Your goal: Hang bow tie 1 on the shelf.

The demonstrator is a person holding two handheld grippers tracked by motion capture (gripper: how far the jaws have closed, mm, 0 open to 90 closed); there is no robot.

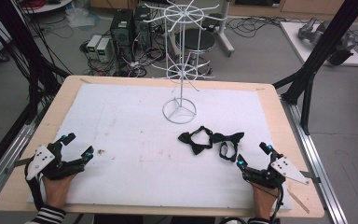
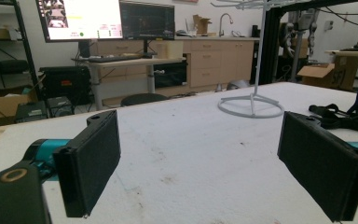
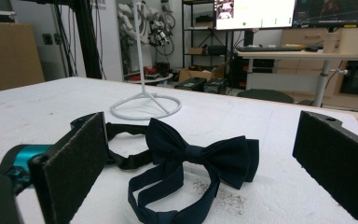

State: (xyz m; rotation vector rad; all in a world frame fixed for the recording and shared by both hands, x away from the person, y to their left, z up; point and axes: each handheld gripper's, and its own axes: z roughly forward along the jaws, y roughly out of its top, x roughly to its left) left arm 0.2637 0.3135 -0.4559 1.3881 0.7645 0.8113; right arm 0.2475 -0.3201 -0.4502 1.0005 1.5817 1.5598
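Two dark bow ties lie on the white table cover right of centre: one point(image 1: 192, 141) to the left, and a navy one point(image 1: 228, 139) point(image 3: 200, 156) with its strap looped toward me. A white wire display rack point(image 1: 181, 60) point(image 3: 144, 105) stands upright behind them on a ring base. My right gripper point(image 1: 254, 155) point(image 3: 205, 177) rests open near the front right, jaws wide, just short of the navy bow tie. My left gripper point(image 1: 78, 145) point(image 2: 200, 163) rests open at the front left, nothing between its jaws; the rack base point(image 2: 251, 106) and bow ties point(image 2: 349, 114) lie far off.
The wooden table point(image 1: 270, 100) carries a white foam sheet point(image 1: 121, 126) with faint stains. Black frame posts point(image 1: 324, 44) stand at the right and left. Computers and cables point(image 1: 121, 37) sit on the floor beyond the far edge.
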